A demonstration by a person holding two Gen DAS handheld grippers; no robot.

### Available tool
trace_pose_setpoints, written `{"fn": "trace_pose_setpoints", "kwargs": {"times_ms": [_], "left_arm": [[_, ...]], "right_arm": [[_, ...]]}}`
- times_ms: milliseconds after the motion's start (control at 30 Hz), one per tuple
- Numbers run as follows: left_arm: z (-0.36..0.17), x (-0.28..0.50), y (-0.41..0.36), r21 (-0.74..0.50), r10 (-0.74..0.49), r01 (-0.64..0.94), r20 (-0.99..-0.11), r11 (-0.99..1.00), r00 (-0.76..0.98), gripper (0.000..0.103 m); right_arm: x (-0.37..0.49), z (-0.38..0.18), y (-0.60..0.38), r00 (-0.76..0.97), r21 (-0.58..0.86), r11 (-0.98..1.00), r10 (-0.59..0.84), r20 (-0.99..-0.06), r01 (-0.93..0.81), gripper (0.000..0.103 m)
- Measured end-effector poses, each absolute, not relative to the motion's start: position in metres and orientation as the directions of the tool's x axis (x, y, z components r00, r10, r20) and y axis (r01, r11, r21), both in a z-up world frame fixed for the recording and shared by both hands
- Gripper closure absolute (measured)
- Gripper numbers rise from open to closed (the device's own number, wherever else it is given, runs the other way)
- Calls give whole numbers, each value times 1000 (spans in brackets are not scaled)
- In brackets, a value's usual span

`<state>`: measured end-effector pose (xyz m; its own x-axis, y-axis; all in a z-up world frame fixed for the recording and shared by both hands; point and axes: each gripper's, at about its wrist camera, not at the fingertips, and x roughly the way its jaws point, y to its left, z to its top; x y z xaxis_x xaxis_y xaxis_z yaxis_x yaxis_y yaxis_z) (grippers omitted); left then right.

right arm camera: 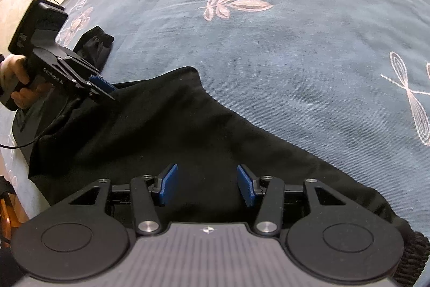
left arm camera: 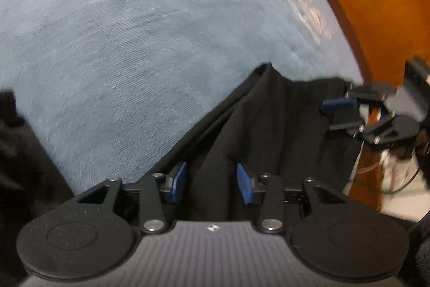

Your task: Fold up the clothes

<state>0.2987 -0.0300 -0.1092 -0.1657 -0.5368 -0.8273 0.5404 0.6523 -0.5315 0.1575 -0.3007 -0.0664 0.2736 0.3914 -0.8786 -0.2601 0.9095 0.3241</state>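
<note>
Both jaws stand open over the black garment (right arm camera: 166, 131) on the bed (right arm camera: 295, 50), gripping nothing. Left gripper (left arm camera: 212, 183) and right gripper (right arm camera: 207, 186) should pinch matching edges, I'd judge, keeping the fold even.

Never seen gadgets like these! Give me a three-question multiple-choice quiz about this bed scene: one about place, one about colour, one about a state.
1. Where does the black garment lie?
A. on the blue bedspread
B. on a chair
C. on the floor

2. What colour are the gripper pads?
A. red
B. blue
C. white

3. How do the right gripper jaws stand?
A. clamped on a sock
B. apart, pressing on nothing
C. hidden

Answers: 1 A, cloth spreads over the bedspread; 2 B, blue pads show; 3 B, a gap shows between the pads.
</note>
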Motion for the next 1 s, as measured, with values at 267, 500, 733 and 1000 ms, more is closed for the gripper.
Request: {"fn": "trace_pose_setpoints", "kwargs": {"times_ms": [267, 500, 733, 1000], "left_arm": [[-78, 282, -42, -357, -447, 628, -895, 691, -17, 100], [-81, 293, -40, -295, -382, 544, -923, 786, 51, 101], [-68, 285, -14, -339, -437, 488, -894, 804, 99, 96], [-71, 253, -4, -235, -330, 552, -941, 800, 78, 95]], "right_arm": [[157, -64, -294, 276, 309, 908, 386, -880, -282, 49], [158, -67, -294, 274, 317, 909, 388, -880, -270, 49], [157, -62, -292, 280, 313, 906, 391, -877, -287, 48], [161, -57, -286, 291, 317, 897, 406, -866, -309, 48]]}}
